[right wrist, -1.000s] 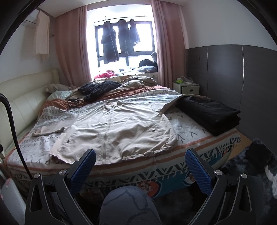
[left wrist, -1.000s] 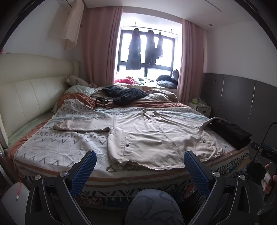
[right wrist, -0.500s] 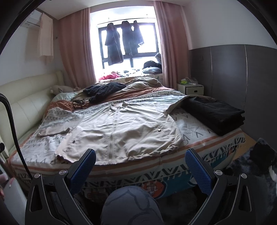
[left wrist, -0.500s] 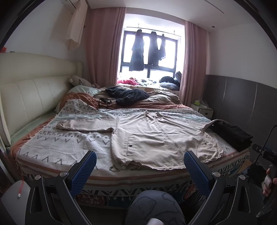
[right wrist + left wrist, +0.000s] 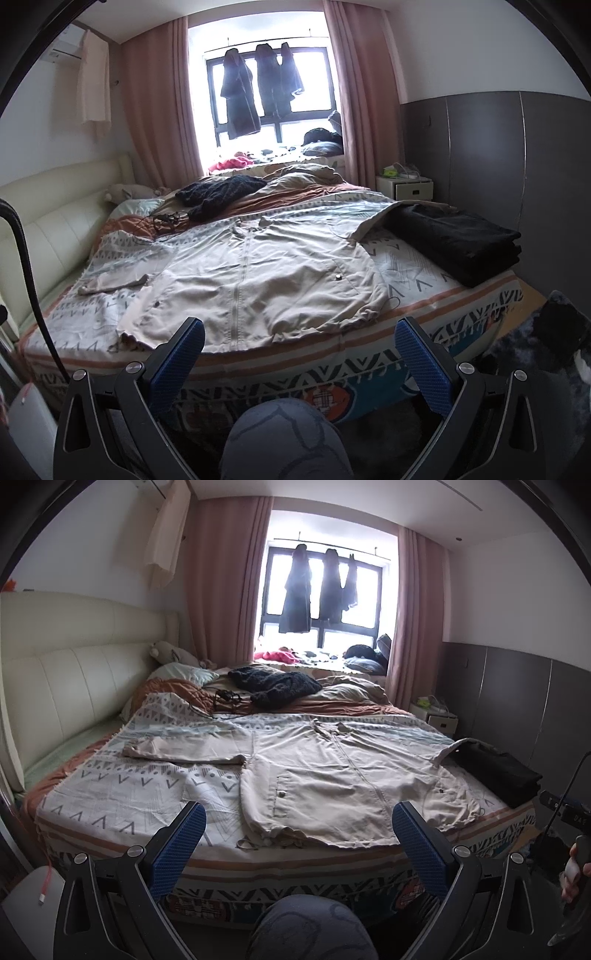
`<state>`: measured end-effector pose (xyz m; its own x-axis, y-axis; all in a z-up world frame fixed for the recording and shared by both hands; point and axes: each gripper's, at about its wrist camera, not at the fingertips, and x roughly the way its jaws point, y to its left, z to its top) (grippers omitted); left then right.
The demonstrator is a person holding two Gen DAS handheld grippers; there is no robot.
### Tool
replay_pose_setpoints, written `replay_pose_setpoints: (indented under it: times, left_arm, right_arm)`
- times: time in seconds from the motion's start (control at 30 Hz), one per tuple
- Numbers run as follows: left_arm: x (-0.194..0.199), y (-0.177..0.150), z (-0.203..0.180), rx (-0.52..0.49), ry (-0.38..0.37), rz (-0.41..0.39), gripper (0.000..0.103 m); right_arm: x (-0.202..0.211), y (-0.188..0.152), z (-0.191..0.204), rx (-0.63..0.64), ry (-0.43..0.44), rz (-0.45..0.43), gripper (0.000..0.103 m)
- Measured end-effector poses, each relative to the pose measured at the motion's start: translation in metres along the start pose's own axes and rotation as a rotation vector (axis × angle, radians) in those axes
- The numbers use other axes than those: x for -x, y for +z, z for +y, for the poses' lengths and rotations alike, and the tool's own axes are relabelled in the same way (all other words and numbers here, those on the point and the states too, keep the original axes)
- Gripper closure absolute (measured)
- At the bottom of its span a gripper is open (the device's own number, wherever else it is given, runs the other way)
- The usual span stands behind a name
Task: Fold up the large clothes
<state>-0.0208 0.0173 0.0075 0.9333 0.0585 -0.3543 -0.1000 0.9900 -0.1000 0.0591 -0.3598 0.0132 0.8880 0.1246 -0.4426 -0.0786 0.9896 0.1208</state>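
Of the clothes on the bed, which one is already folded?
The black garment at the bed's right edge: it sits as a neat stack. The beige jacket lies spread flat, and the dark knit near the pillows is a loose heap.

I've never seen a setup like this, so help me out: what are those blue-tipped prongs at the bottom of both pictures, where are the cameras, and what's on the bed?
No robot here: a person carries a hand-held gripper in each hand, each with a camera looking along its two blue-padded fingers. One picture comes from the left hand-held gripper, the other from the right hand-held gripper. Both are open and hold nothing. On the bed a beige jacket lies spread flat, unfolded, its sleeve reaching toward the headboard. Beside it sits a folded black garment, and farther back a dark knit.
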Motion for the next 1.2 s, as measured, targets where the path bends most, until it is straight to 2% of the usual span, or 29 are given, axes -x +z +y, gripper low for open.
replay_pose_setpoints:
  times: [0.27,0.47,0.97,1.07,1.2]
  left_arm:
    - [-0.025,0.001,0.009,0.017,0.020,0.034,0.002]
    - [-0.056,0.009,0.024,0.043,0.048,0.057,0.002]
    - [-0.185,0.044,0.074,0.099,0.137,0.165,0.002]
    - [-0.211,0.045,0.088,0.125,0.152,0.197,0.005]
    - [-0.239,0.047,0.108,0.151,0.166,0.235,0.016]
  right_arm:
    - [-0.019,0.011,0.005,-0.005,0.006,0.013,0.000]
    - [-0.057,0.029,0.017,0.008,0.020,0.039,0.000]
    - [-0.200,0.082,0.058,0.001,0.103,0.122,0.000]
    - [-0.227,0.088,0.068,0.003,0.112,0.131,0.000]
    - [-0.267,0.095,0.086,0.011,0.134,0.153,0.000]
